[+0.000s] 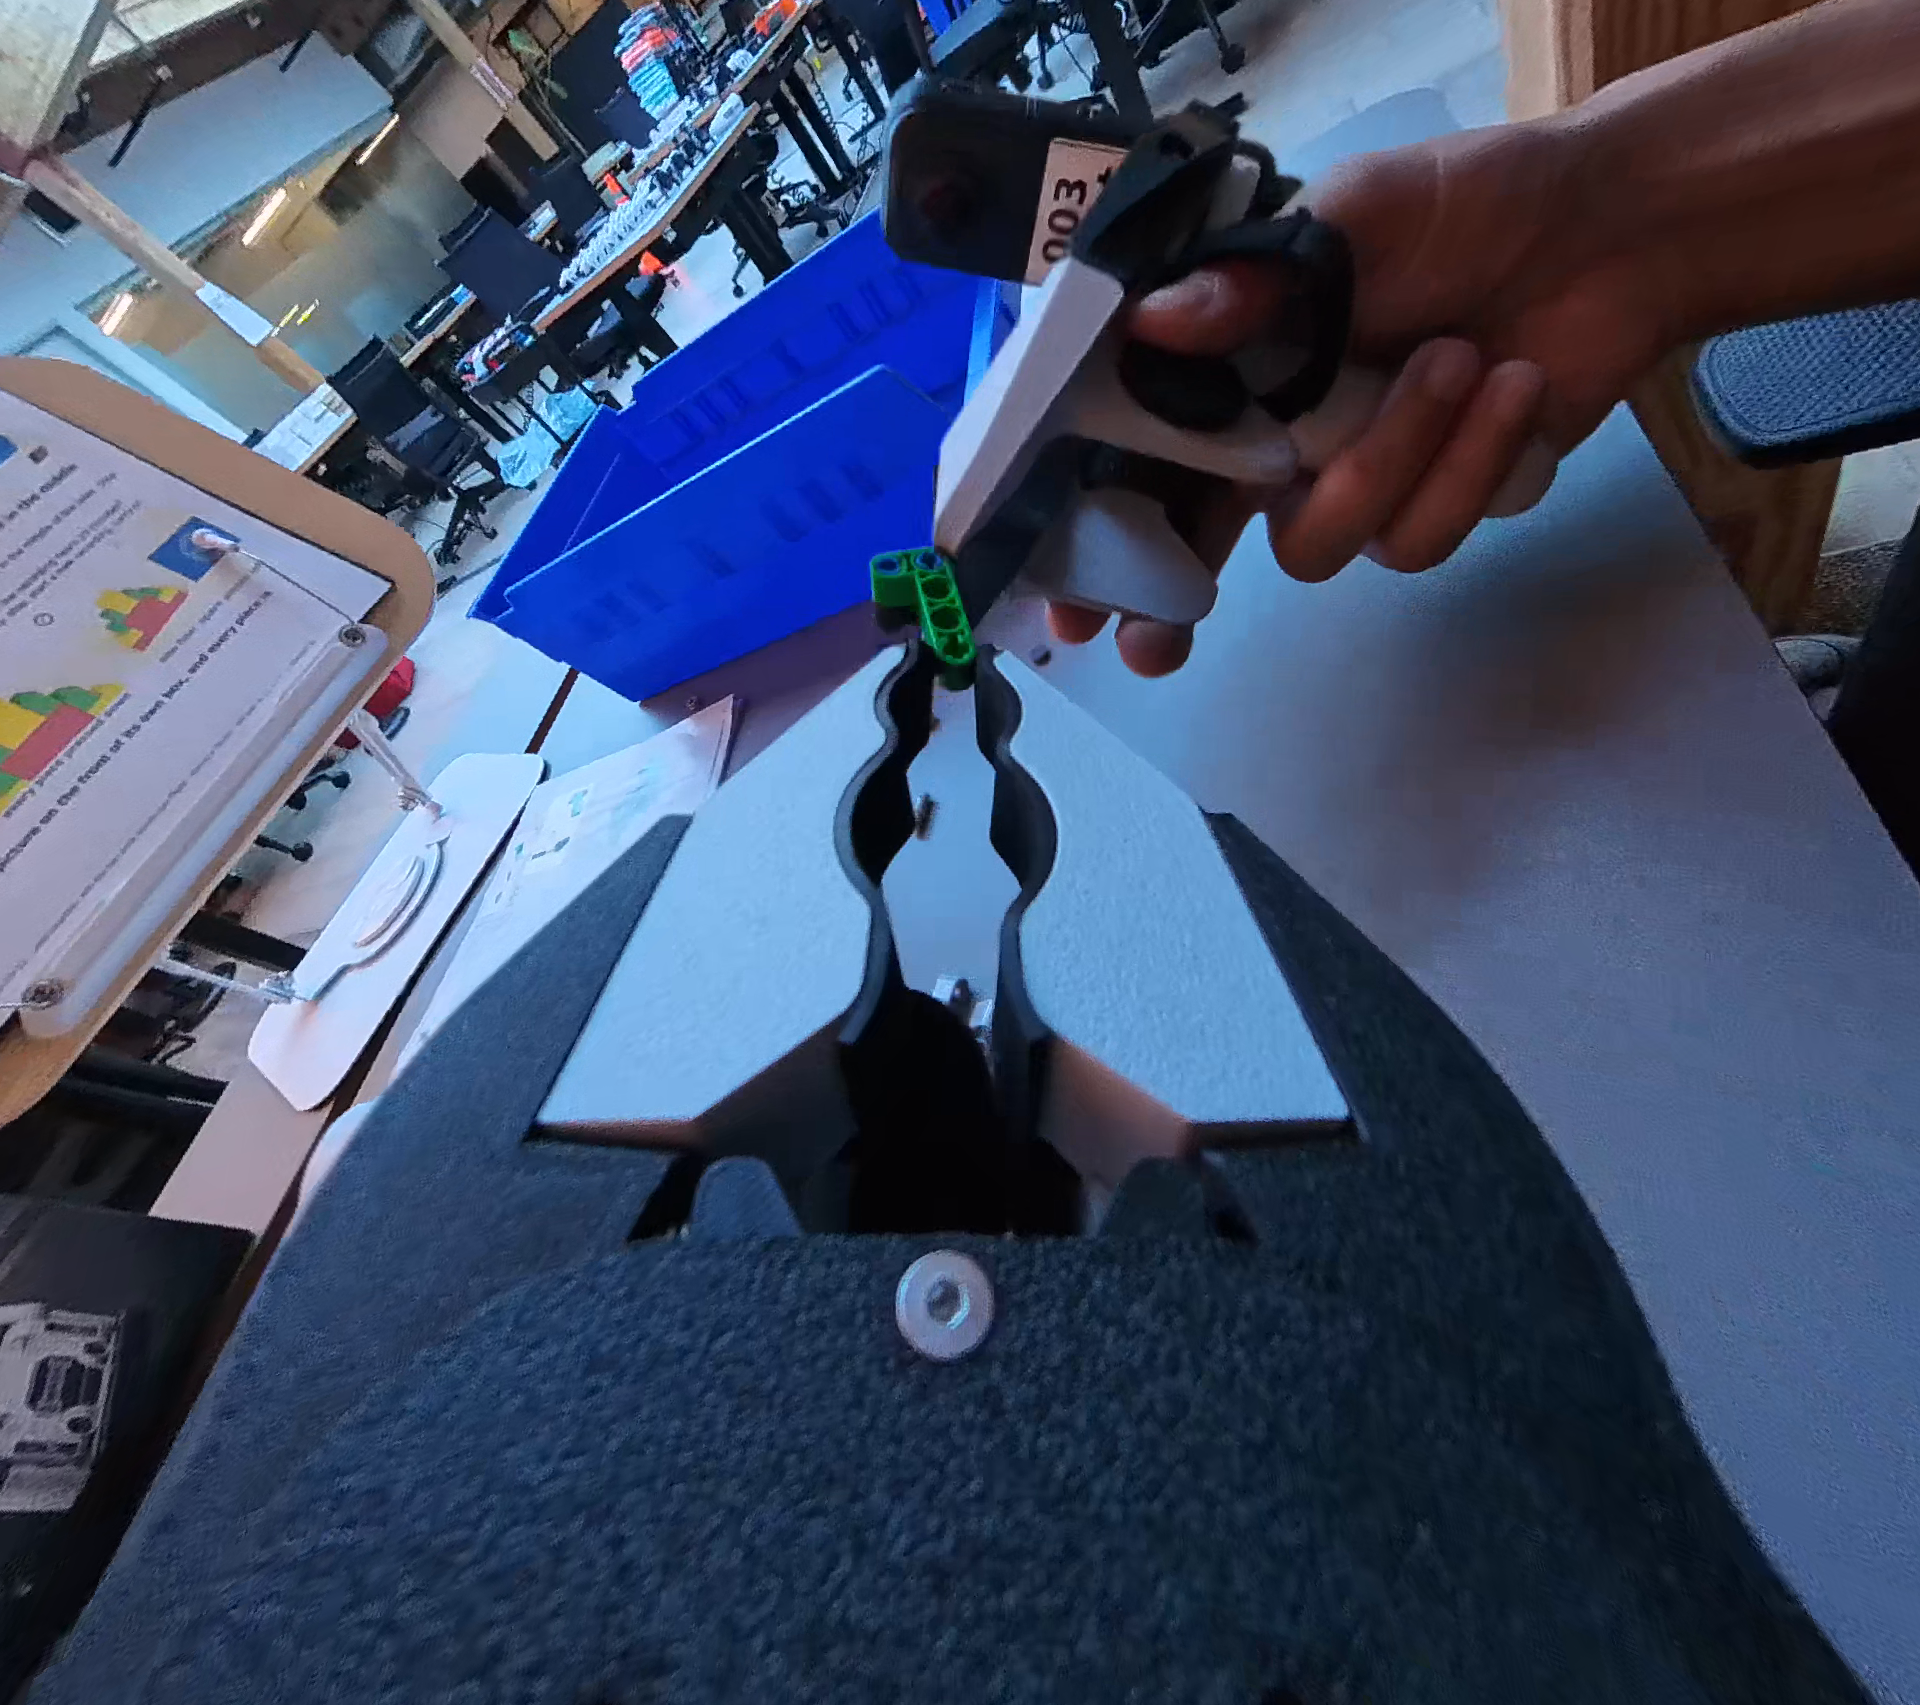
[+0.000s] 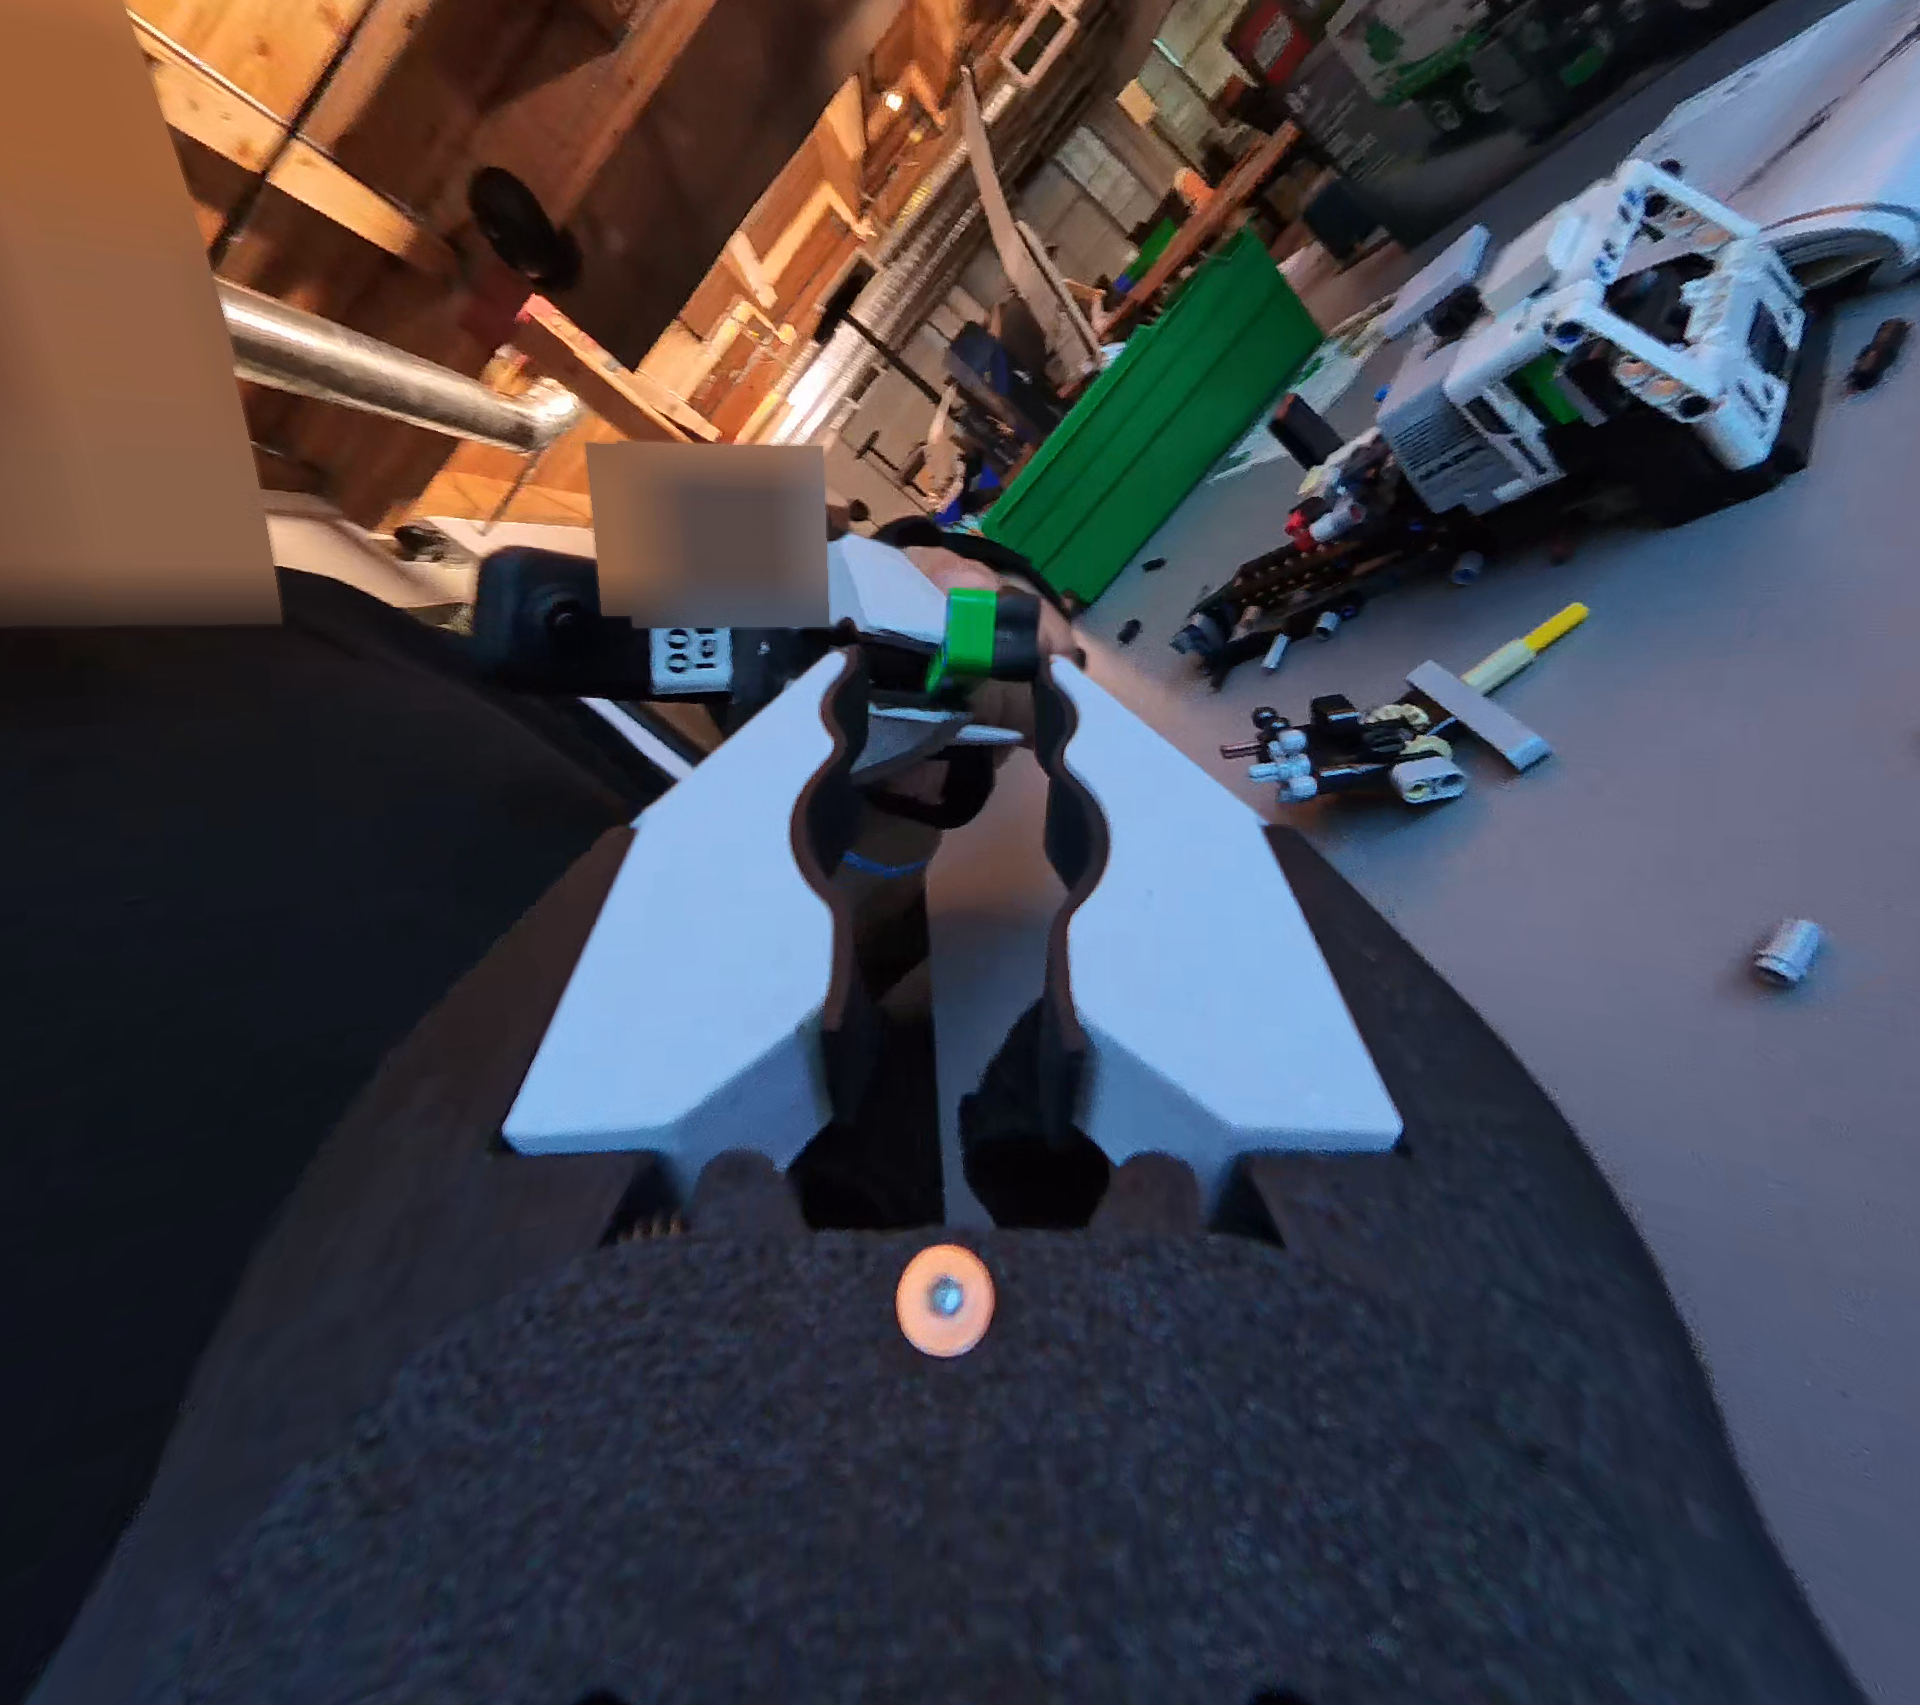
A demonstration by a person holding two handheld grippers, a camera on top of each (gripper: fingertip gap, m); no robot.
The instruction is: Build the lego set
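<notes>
My left gripper (image 1: pixel 951 666) is shut on the lower end of a green L-shaped Technic beam (image 1: pixel 928 601) and holds it up above the grey table (image 1: pixel 1507 876). A blue pin shows at the beam's top. The right gripper (image 1: pixel 961 569), held in a hand, meets the beam from the upper right. In the right wrist view my right gripper (image 2: pixel 951 668) has its jaws apart around the green beam (image 2: pixel 964 629), which carries a black pin (image 2: pixel 1016 621). A gap shows beside the left finger. The left gripper's body lies behind the beam.
A blue bin (image 1: pixel 748 512) stands behind the beam. An instruction board (image 1: pixel 156 668) and a booklet (image 1: pixel 623 798) lie at left. A white truck model (image 2: pixel 1621 367), a green bin (image 2: pixel 1153 408), a small black sub-assembly (image 2: pixel 1340 751), a grey plate (image 2: pixel 1481 715) and a loose grey connector (image 2: pixel 1789 951) are on the table. My left and right fingertips are right by each other.
</notes>
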